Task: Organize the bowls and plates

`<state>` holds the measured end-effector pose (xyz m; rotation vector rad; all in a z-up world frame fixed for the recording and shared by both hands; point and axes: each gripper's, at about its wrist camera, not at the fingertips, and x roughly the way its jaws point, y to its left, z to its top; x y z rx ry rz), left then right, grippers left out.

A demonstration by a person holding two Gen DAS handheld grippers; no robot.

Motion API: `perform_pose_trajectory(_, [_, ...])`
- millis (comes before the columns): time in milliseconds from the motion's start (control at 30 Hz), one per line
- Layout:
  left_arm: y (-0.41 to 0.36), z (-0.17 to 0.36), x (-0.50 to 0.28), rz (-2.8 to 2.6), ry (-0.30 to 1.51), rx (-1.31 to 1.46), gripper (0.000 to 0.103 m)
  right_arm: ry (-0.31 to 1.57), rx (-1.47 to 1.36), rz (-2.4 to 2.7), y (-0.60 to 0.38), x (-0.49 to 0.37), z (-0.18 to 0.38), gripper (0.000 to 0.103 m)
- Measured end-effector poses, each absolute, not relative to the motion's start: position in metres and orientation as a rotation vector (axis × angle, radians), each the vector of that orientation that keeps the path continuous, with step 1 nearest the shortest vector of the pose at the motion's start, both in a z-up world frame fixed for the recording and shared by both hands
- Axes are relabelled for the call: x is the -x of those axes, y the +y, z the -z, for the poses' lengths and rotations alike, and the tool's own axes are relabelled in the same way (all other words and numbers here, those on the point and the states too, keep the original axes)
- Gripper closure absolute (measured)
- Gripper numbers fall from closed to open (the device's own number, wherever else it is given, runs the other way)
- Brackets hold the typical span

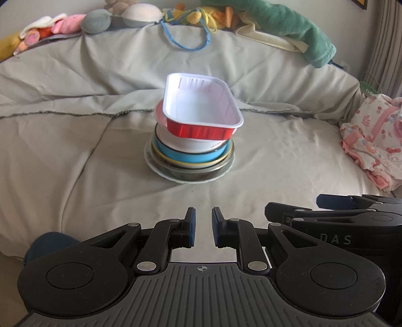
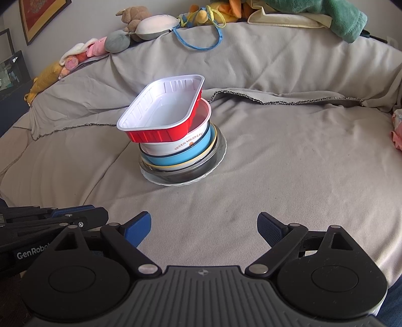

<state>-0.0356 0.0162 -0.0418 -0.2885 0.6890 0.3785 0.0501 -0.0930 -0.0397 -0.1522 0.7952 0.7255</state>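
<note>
A stack of dishes stands on the grey bed cover. On top, a red rectangular tray (image 1: 201,110) with a white inside sits tilted; it also shows in the right wrist view (image 2: 163,110). Below are a white bowl (image 2: 173,147), a blue bowl (image 1: 186,157), a metal dish (image 1: 196,171) and a white plate (image 2: 186,181) at the bottom. My left gripper (image 1: 203,227) is near the cover's front, well short of the stack, its jaws a narrow gap apart and empty. My right gripper (image 2: 203,226) is wide open and empty, also short of the stack.
Soft toys (image 1: 75,24), a blue cord (image 1: 191,40) and a green cloth (image 1: 289,27) lie along the pillows at the back. Pink patterned clothing (image 1: 374,140) lies at the right. The right gripper's body (image 1: 351,221) sits close beside the left one.
</note>
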Motion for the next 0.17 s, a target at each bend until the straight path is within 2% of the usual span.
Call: perform_pose_trajectory(167, [0.0146,0.0473,0.0262,-0.436,0.678,0.232,0.085,0.808,0.110,-0.739,-0.0979,-0.0588,0.0410,0.011])
